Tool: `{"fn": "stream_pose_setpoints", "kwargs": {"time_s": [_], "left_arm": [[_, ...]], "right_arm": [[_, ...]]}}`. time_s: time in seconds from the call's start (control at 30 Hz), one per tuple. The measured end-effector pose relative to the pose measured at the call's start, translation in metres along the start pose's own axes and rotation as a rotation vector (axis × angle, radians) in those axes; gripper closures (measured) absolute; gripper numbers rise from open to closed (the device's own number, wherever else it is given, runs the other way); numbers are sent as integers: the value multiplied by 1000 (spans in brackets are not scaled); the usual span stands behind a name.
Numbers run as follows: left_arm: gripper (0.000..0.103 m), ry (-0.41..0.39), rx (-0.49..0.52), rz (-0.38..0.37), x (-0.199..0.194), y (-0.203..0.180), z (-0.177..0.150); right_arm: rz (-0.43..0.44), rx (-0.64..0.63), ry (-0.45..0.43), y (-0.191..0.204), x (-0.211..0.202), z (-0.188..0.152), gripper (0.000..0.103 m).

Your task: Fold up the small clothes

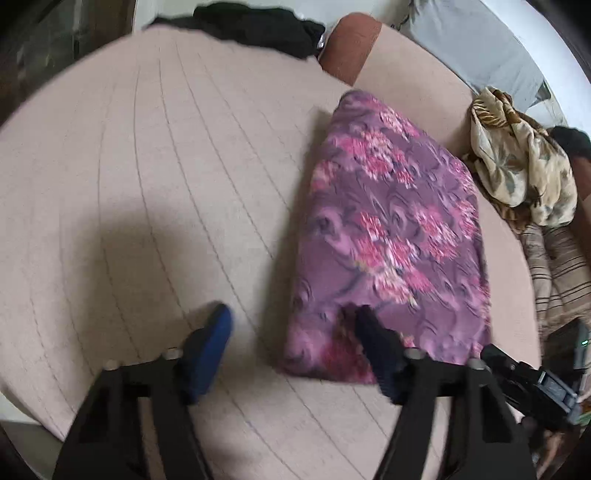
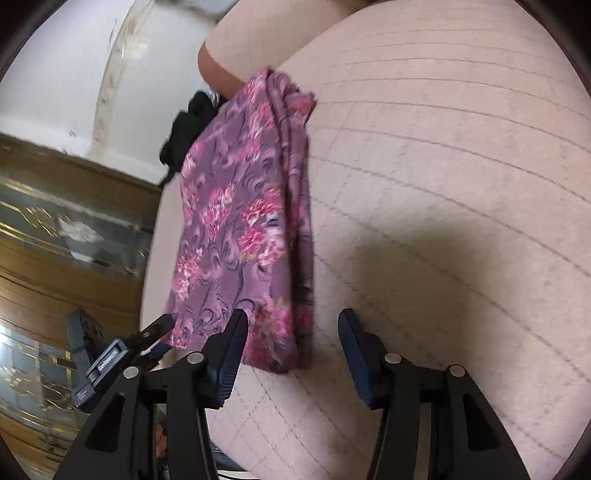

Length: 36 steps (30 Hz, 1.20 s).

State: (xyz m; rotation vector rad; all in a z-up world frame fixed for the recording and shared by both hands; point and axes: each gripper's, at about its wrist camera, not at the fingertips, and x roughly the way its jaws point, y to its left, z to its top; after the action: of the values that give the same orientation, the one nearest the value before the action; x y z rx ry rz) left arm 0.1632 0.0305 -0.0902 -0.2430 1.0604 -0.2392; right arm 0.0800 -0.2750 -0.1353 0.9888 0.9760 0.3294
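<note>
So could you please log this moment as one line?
left gripper: open | right gripper: open | purple floral cloth: folded, flat on bed, not gripped

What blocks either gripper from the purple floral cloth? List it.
Nothing visible. The purple floral cloth lies folded on the beige bedcover; the left gripper and right gripper are open at its near edge. The black garment and patterned blanket lie apart.

Each camera sits just behind its own fingers, looking steeply down at the bed (image 1: 147, 166) from close by. The left one sees the folded cloth (image 1: 399, 229) ahead to its right; the right one sees that cloth (image 2: 240, 221) ahead to its left.
</note>
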Motion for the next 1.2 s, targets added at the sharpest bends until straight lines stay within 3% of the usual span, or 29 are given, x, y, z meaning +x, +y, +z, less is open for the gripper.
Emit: {"fn": "stream_pose_setpoints", "kwargs": {"time_s": [0.03, 0.07, 0.1, 0.13, 0.17, 0.23, 0.3, 0.37, 0.47, 0.5, 0.57, 0.67, 0.73, 0.8, 0.87, 0.93, 0.97, 1.0, 1.07, 1.2], "left_arm": [[66, -3, 9, 1, 2, 0, 1], [83, 10, 0, -30, 5, 3, 1], [87, 25, -33, -78, 8, 8, 1], [89, 26, -44, -91, 7, 9, 1], [91, 29, -40, -98, 7, 8, 1], [93, 37, -44, -117, 2, 7, -1], [94, 44, -71, -184, -12, 8, -6], [94, 75, -147, -306, -25, 13, -19], [95, 115, -178, -398, -41, 12, -66], [94, 130, -161, -380, -40, 10, -81], [95, 157, -120, -254, -30, 9, -109], [93, 156, -106, -193, -25, 4, -107], [92, 119, -84, -177, -31, 0, -104], [86, 84, -50, -129, -38, -3, -106], [81, 74, -45, -97, -42, -2, -106], [76, 60, -56, -86, -48, -1, -103], [65, 44, -58, -89, -53, -1, -98], [46, 29, -59, -86, -59, 0, -94], [28, -22, -54, -79, -70, -1, -72], [26, -64, -47, -95, -65, -13, -13]], "right_arm": [[-9, -5, 7, 11, 10, 2, 47], [-19, -7, 13, 15, 16, 0, 51], [-31, -6, 12, 20, 22, 0, 57], [-47, -7, 17, 24, 28, -1, 75], [-54, -1, 22, 24, 31, -3, 84], [-16, 19, 21, 21, 30, -7, 87], [3, 19, 43, 17, 23, -6, 90], [13, 28, 39, 13, 5, -5, 91], [39, 23, 16, 10, -32, -15, 92], [32, 12, 11, 8, -44, -22, 92], [15, 12, 36, -2, -55, -40, 92], [-32, 53, 135, -21, -33, -59, 90], [-5, 38, 121, -16, -33, -55, 85], [-22, -7, 87, -7, -40, -56, 82], [-71, -18, 78, -5, -43, -61, 54], [-111, -16, 46, -3, -51, -63, 52], [-144, -33, 10, 2, -59, -62, 49], [-149, -54, -19, 7, -66, -60, 46], [-118, -86, -62, 19, -79, -48, 30], [-96, -166, -57, 43, -80, -5, 26]]}}
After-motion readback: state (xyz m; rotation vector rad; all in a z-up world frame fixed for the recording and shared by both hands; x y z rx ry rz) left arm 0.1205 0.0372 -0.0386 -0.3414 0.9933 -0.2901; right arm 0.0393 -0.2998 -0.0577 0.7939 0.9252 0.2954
